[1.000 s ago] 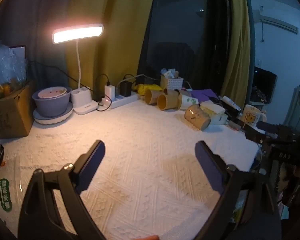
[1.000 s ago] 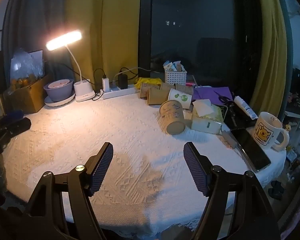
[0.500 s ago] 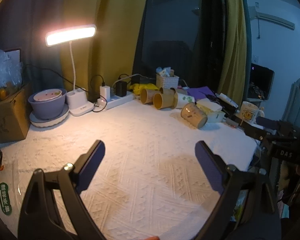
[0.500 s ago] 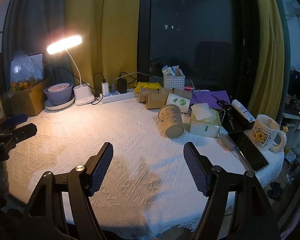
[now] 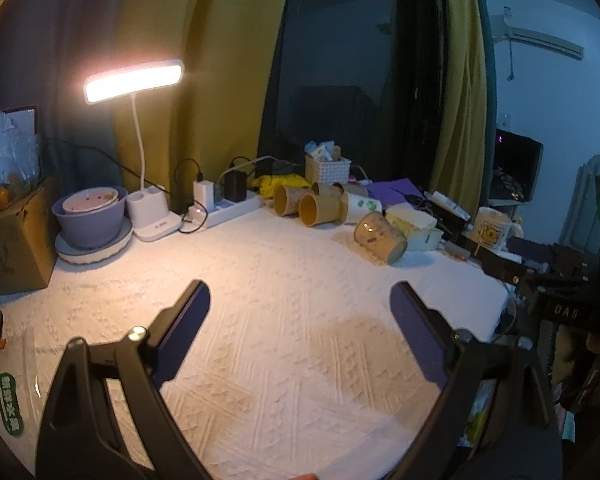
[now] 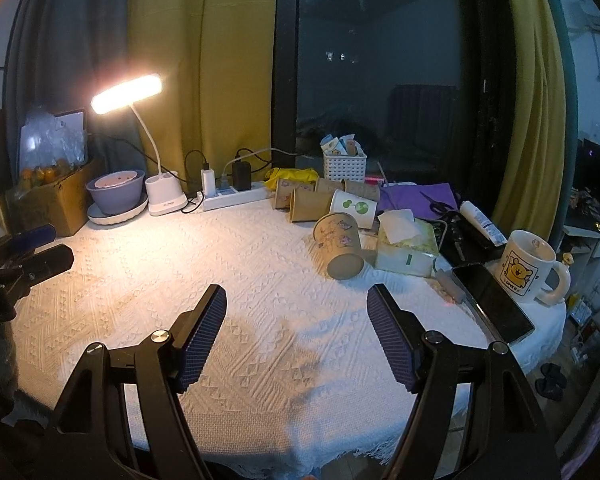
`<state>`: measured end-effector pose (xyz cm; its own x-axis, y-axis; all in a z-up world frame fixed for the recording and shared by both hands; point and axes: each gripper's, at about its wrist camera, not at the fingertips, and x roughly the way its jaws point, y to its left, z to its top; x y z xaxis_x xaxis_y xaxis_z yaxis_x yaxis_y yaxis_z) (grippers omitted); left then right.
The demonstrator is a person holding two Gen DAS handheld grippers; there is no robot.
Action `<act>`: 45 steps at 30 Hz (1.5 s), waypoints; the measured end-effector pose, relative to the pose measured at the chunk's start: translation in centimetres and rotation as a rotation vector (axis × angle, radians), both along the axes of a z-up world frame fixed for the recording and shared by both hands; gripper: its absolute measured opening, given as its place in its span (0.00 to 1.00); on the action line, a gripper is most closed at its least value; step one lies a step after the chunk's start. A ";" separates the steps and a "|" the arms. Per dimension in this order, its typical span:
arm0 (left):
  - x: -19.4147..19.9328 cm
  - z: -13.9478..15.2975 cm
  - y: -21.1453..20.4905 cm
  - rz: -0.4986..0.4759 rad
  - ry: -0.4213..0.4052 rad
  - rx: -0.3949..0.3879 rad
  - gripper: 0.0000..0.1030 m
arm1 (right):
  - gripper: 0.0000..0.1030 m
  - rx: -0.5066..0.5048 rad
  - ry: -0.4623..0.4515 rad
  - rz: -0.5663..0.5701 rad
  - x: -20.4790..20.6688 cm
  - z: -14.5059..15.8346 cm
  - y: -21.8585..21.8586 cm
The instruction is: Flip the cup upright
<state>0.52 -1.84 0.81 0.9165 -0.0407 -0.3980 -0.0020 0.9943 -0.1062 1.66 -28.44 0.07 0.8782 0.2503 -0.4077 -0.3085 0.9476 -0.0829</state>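
A tan paper cup [image 6: 339, 244] with small printed pictures lies on its side on the white tablecloth, its base toward me in the right wrist view. In the left wrist view the same cup [image 5: 380, 237] shows at the right. My right gripper [image 6: 296, 312] is open and empty, low over the cloth, well short of the cup. My left gripper [image 5: 300, 312] is open and empty over the middle of the cloth, the cup far off to its right. The left gripper also shows at the left edge of the right wrist view [image 6: 24, 256].
Several more paper cups [image 6: 312, 204] lie on their sides behind it. A tissue box [image 6: 406, 246], a phone [image 6: 494, 302] and a bear mug [image 6: 530, 266] sit at the right. A lit desk lamp [image 6: 126, 94], power strip [image 6: 236, 196], bowl [image 6: 116, 192] and cardboard box [image 6: 50, 200] stand at the back left.
Both grippers have drawn back and risen slightly, so the table looks a little farther away. Both stay open. The cup has not moved.
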 end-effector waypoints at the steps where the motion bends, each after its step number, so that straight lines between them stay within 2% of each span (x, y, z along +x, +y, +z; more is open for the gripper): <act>1: 0.0 0.0 0.0 0.000 -0.002 -0.001 0.90 | 0.74 0.000 -0.001 0.000 -0.1 0.0 0.0; 45: 0.0 0.5 -0.5 -0.021 -0.015 0.001 0.90 | 0.74 0.004 -0.003 -0.002 0.0 0.4 -0.2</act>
